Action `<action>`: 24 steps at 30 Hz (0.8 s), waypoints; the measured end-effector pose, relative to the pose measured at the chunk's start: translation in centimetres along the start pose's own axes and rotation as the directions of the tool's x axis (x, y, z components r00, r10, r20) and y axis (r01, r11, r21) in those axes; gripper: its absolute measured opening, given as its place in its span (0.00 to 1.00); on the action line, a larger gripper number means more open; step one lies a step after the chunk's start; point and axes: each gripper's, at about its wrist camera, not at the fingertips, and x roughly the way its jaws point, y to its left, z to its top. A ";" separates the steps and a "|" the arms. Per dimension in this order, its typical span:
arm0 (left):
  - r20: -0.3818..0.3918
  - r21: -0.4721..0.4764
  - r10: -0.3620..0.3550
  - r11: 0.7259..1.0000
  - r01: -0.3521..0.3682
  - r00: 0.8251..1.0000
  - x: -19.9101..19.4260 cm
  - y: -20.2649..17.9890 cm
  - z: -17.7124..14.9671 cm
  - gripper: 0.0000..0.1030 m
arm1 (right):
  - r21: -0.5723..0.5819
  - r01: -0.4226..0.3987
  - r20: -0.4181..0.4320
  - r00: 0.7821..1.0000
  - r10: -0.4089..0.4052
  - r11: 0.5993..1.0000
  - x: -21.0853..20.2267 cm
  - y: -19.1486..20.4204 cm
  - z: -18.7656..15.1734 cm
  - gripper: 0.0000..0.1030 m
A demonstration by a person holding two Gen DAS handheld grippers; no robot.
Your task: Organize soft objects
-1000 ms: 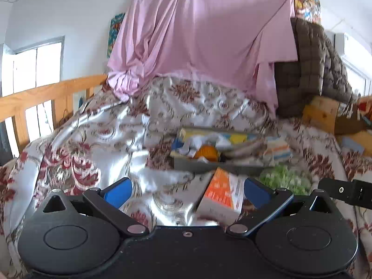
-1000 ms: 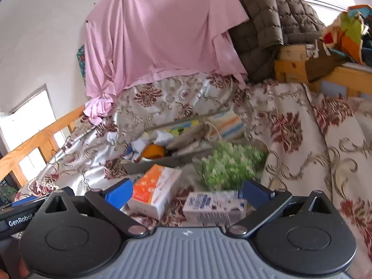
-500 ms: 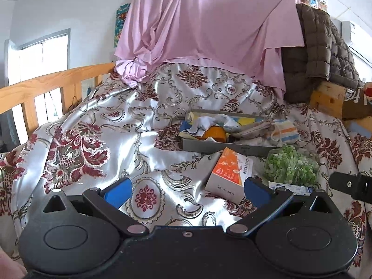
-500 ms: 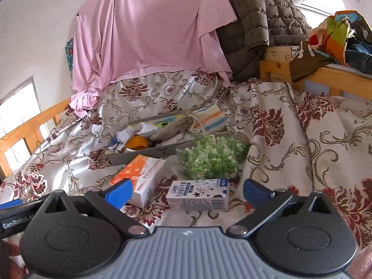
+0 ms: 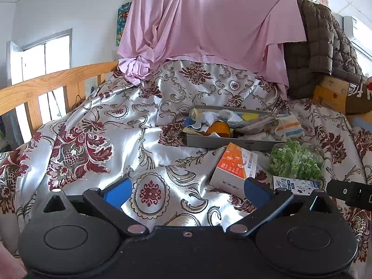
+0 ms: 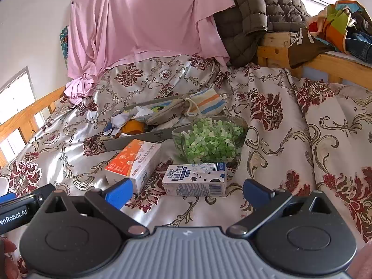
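Centrally on the bed, heaped in a shallow grey tray point(image 6: 139, 138): a striped drawstring pouch point(image 6: 205, 102) draped over the far right end, a crumpled white cloth point(image 5: 207, 119) at the left end, something orange point(image 6: 132, 126) tucked between, not identifiable. Just in front of the tray, an orange-and-white carton point(image 6: 133, 162) lying flat, and to its right a clear container of green bits point(image 6: 209, 141) touching the tray's front wall. Nearer the camera, a blue-and-white milk carton point(image 6: 195, 179) on its side, just beside the green container. Beneath everything, a shiny silver bedspread with maroon floral patterns point(image 5: 93, 139), rumpled into folds. Closest to the lens, the right hand-held gripper point(image 6: 187, 189) with blue fingers spread wide, gripping nothing, framing the milk carton from the near side without touching it. Likewise the left hand-held gripper point(image 5: 187, 189), fingers spread apart and empty above bare bedspread, well left of the cartons. Behind, a pink sheet point(image 5: 209, 23) hung over the bed head, a brown quilted jacket point(image 6: 255, 11) slung to its right, a wooden bed rail point(image 5: 46, 86) along the left.
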 end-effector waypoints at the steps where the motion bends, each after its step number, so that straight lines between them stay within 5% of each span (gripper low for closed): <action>1: -0.001 0.000 0.001 1.000 -0.001 1.000 0.0 0.0 0.0 0.99 | -0.001 0.000 -0.001 1.000 0.000 1.000 0.0 0.0 0.0 1.00; 24: 0.000 0.005 0.008 1.000 -0.008 1.000 -0.1 0.5 -0.3 0.99 | -0.003 -0.001 -0.026 1.000 0.001 1.000 0.4 -0.2 -0.3 1.00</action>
